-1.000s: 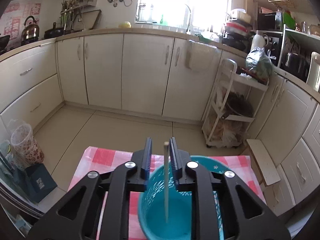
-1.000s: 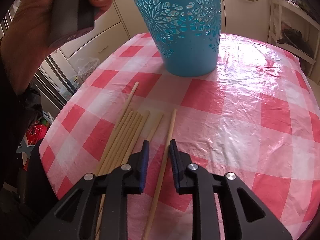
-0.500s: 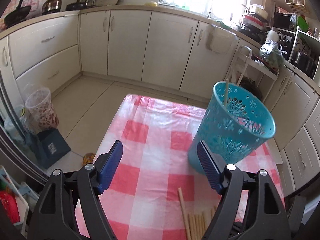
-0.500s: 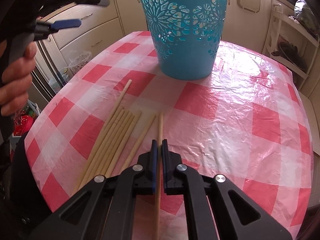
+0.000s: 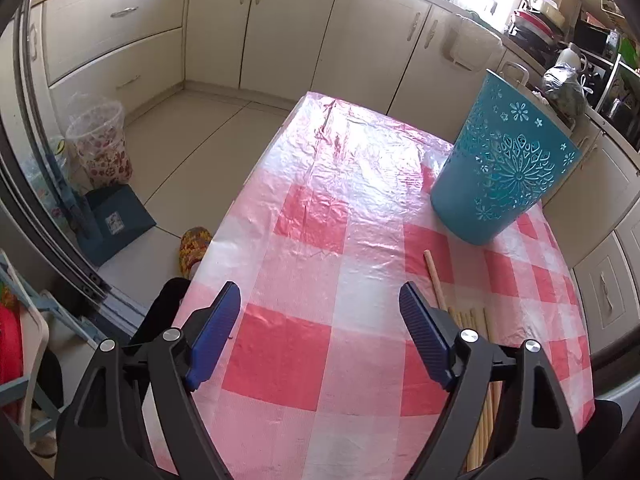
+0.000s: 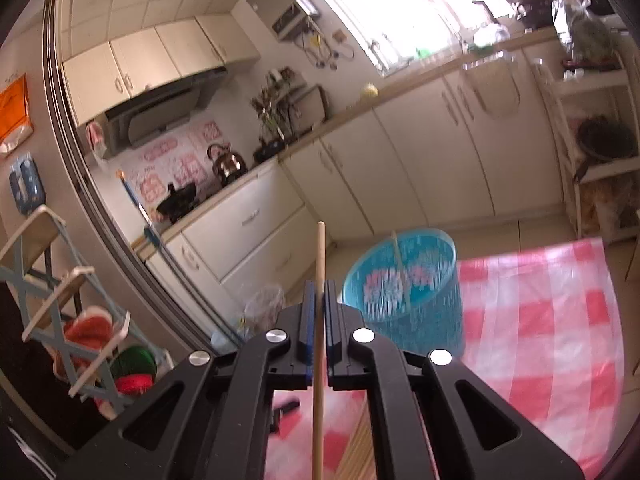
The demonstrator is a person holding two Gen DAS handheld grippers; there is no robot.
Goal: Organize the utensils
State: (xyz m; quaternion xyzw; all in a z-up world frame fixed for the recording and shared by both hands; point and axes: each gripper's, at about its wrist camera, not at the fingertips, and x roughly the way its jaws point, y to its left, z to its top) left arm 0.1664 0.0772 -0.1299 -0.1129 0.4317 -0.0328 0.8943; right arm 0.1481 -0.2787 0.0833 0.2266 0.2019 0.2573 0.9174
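Note:
A teal cut-out basket [image 5: 504,176] stands at the far right of the red-checked table [image 5: 320,208]. Several wooden chopsticks [image 5: 476,316] lie side by side in front of it, partly hidden by my left gripper's right finger. My left gripper [image 5: 319,292] hovers over the cloth to their left; its jaws are opening and nothing is between them. In the right wrist view, my right gripper [image 6: 320,286] is shut on one chopstick [image 6: 320,248], lifted and pointing up, left of the basket [image 6: 440,320]. Another chopstick [image 6: 396,252] leans inside the basket.
On the floor left of the table stand a floral plastic bin [image 5: 100,144], a blue box [image 5: 116,220] and a patterned slipper [image 5: 194,244]. Cream cabinets [image 5: 288,28] line the far walls. A folding wooden rack [image 6: 60,280] is at the left.
The left gripper let a chopstick go into the basket, opened wide and dropped down over the table. The right gripper shut on a chopstick from the table and lifted it.

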